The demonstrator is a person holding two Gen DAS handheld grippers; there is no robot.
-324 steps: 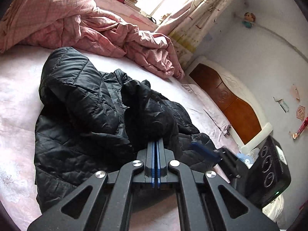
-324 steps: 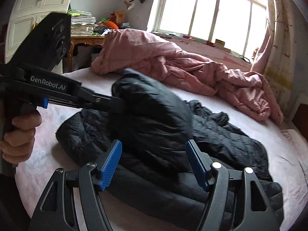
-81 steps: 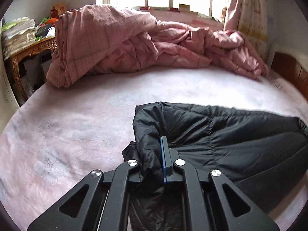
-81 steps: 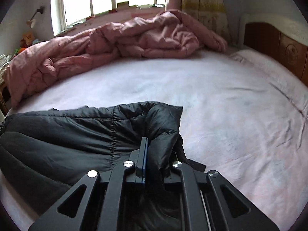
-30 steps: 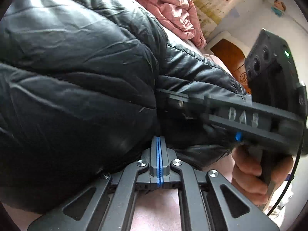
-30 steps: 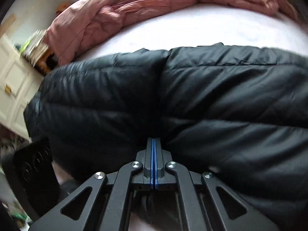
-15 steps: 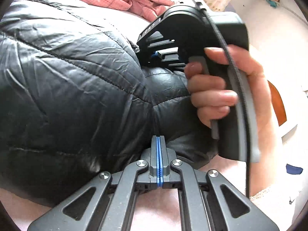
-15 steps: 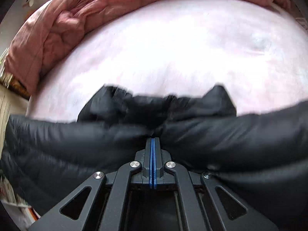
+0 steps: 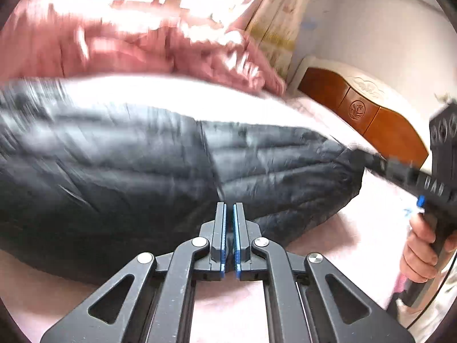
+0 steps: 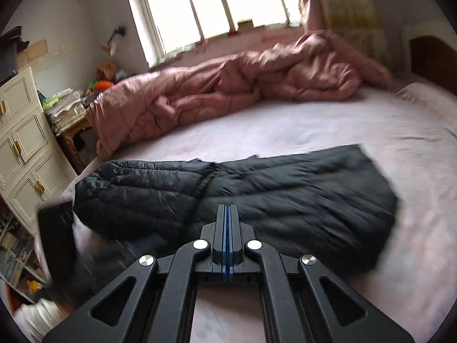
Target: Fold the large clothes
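Note:
A black quilted puffer jacket (image 10: 242, 188) lies folded into a long bundle across the pink bed sheet; it also shows blurred in the left wrist view (image 9: 142, 165). My left gripper (image 9: 229, 208) is just in front of the jacket's near edge, its blue pads a narrow slit apart with nothing between them. My right gripper (image 10: 227, 208) is shut and empty, raised a little above the jacket's near edge. The right gripper's body and the hand holding it (image 9: 428, 188) show at the right of the left wrist view.
A crumpled pink quilt (image 10: 228, 85) lies along the far side of the bed under the window. A wooden headboard (image 9: 368, 117) is at the right. A cream cabinet (image 10: 22, 148) and a cluttered side table (image 10: 68, 114) stand at the left.
Both grippers have let go of the jacket and pulled back from it. The jacket now lies folded on the bed. The left gripper's pads have parted slightly.

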